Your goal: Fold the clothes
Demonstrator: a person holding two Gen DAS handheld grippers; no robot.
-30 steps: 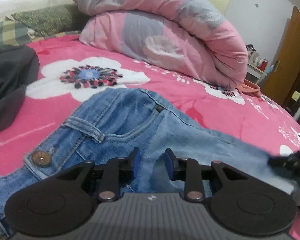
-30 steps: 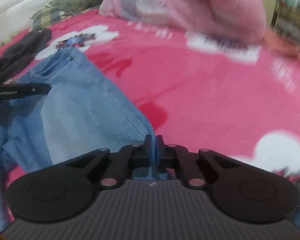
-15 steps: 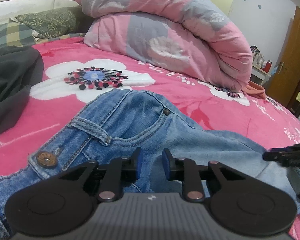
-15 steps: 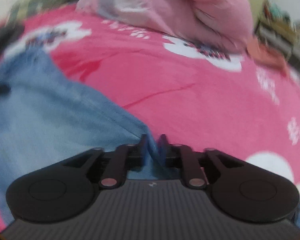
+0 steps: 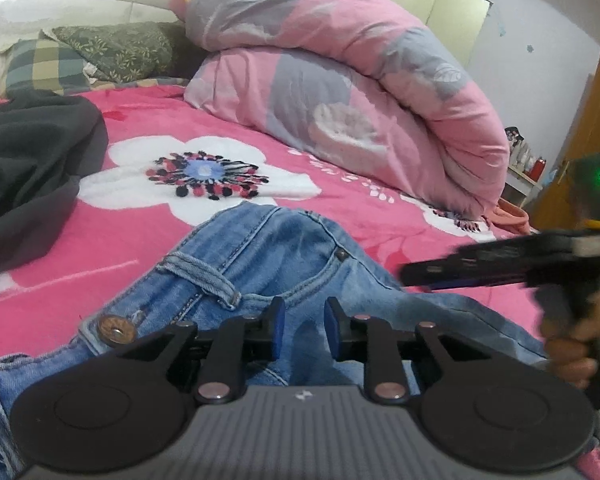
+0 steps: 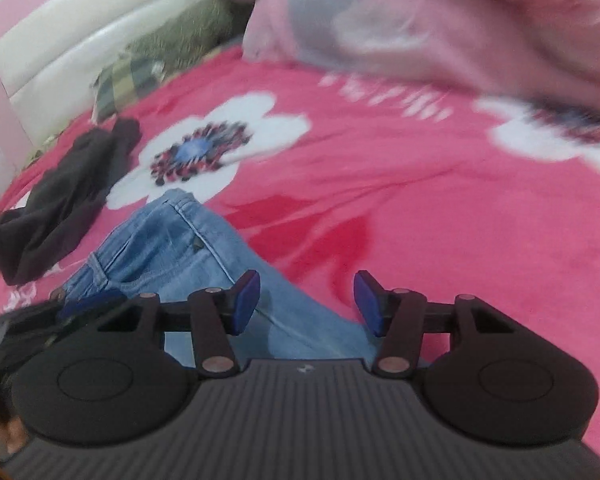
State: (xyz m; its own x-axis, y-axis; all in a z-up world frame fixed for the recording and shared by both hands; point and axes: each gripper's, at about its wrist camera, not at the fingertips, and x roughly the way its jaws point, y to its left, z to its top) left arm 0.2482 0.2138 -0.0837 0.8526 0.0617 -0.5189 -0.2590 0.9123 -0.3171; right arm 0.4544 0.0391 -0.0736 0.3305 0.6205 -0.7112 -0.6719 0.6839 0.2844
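The right tongs [image 6: 307, 304], clenched on the jeans [image 6: 188, 256] a second ago, have just been opening, released. Left tongs [image 5: 302, 328] narrow, pads apart over denim; only their view shows the waist button [image 5: 118, 326].

Jeans [image 5: 284, 256] on floral bed [image 5: 384, 216]

A home bedroom: a bed spread with a bright pink flowered blanket [image 5: 148, 236], a rolled pink and grey quilt [image 5: 340, 92] heaped on it, and patterned pillows [image 5: 112, 50] against a padded white headboard [image 5: 60, 8]. Pale wardrobe doors [image 5: 432, 4], a wooden door [image 5: 580, 136] and a small shelf of bottles [image 5: 528, 160] stand beyond
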